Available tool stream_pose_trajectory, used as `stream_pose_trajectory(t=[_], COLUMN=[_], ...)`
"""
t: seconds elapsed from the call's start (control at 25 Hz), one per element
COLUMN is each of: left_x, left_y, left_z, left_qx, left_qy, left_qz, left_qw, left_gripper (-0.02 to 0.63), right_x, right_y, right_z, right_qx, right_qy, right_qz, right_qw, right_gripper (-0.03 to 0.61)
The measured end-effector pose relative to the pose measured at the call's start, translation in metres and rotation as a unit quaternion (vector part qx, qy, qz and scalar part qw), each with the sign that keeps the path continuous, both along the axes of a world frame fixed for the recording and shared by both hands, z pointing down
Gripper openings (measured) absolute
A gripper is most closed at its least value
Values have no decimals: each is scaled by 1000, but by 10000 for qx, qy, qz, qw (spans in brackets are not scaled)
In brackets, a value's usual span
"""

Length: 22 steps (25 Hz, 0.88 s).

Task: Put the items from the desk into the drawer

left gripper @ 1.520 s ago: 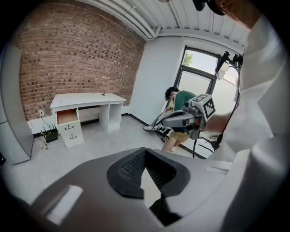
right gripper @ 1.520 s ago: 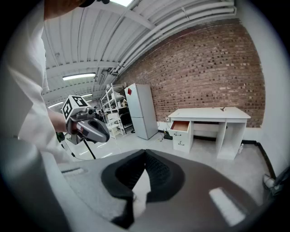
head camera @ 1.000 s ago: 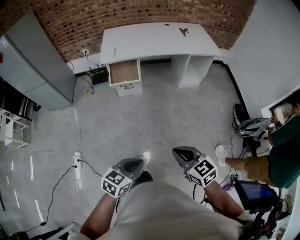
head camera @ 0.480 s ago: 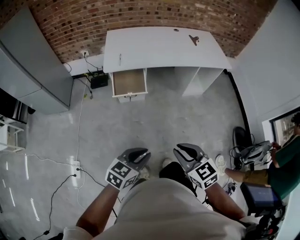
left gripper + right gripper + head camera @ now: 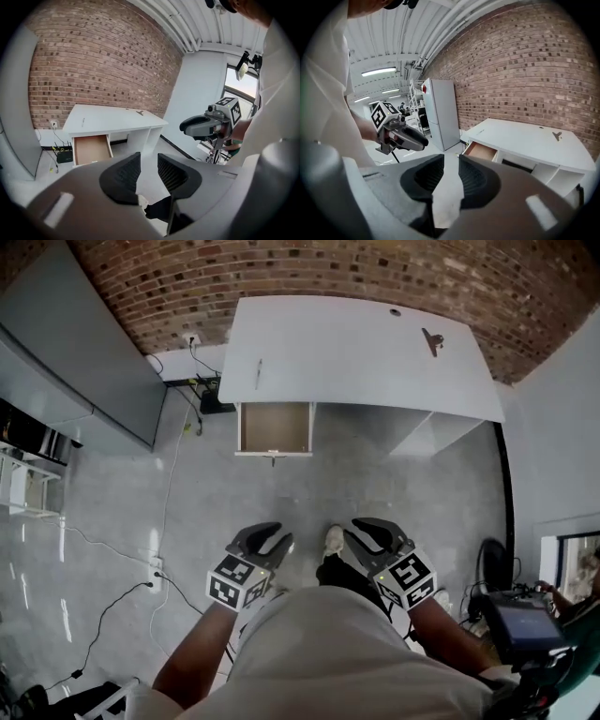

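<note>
Nothing's stowed yet, I reckon: the drawer (image 5: pixel 274 427) is open and looks empty, with the pen (image 5: pixel 259 373) and clip (image 5: pixel 432 338) on the far desk (image 5: pixel 356 362). The left gripper (image 5: pixel 270 540) and right gripper (image 5: pixel 373 534) are both empty, jaws narrowly apart.

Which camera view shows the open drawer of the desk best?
The head view: it looks down into the drawer, whole inside showing. In the left gripper view the drawer is smaller, oblique; in the right gripper view, a sliver.
</note>
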State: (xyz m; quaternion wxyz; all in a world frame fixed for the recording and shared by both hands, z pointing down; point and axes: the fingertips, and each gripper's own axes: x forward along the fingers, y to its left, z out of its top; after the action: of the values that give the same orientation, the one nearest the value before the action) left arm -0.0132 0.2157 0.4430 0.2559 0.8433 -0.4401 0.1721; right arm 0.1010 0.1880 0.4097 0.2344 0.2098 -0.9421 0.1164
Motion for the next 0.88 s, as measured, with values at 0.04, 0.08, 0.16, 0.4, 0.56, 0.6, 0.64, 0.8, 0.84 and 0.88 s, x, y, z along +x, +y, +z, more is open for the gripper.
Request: stream_pose_trajectory(t=[0.04, 0.08, 0.16, 0.4, 0.56, 0.6, 0.64, 0.8, 0.84, 0.88], left_x=[-1, -3, -6, -13, -37, -46, -54, -87, -95, -104], left_y=[-21, -41, -80, -180, -236, -250, -264, -326, -341, -355], left_z=[-1, -1, -2, -2, 6, 10, 15, 38, 45, 54], left_qx=[-13, -36, -102, -164, -209, -217, -229, -337, -370, -416], left_qy=[-34, -73, -184, -571, -739, -770, -789, -730, -747, -793], left_qz=[-145, -283, -535, -926, -963, -976, -990, -991, -965, -950], left_qw=[9999, 9996, 9983, 9939, 9924, 9920, 9917, 9918, 9918, 9914], left_gripper=[103, 103, 103, 103, 103, 103, 103, 101, 101, 101], right_x=[1, 2, 7, 30, 23, 20, 17, 7, 6, 5], right_y=[-21, -42, -82, -177, -209, -215, -221, -252, -261, -269], right_z=[-2, -5, -9, 6, 10, 10, 10, 12, 11, 9], right_qx=[-9, 3, 36, -99, -241, -268, -290, -320, -311, -296], right_qy=[-18, -31, -29, 75, -22, -54, -84, -78, -78, -67], right_qz=[-97, -202, -425, -703, -517, -451, -384, -17, 112, 239], right_qw=[10000, 9998, 9991, 9974, 9984, 9986, 9988, 9995, 9994, 9993], right_gripper=[84, 84, 84, 84, 84, 84, 84, 84, 84, 83])
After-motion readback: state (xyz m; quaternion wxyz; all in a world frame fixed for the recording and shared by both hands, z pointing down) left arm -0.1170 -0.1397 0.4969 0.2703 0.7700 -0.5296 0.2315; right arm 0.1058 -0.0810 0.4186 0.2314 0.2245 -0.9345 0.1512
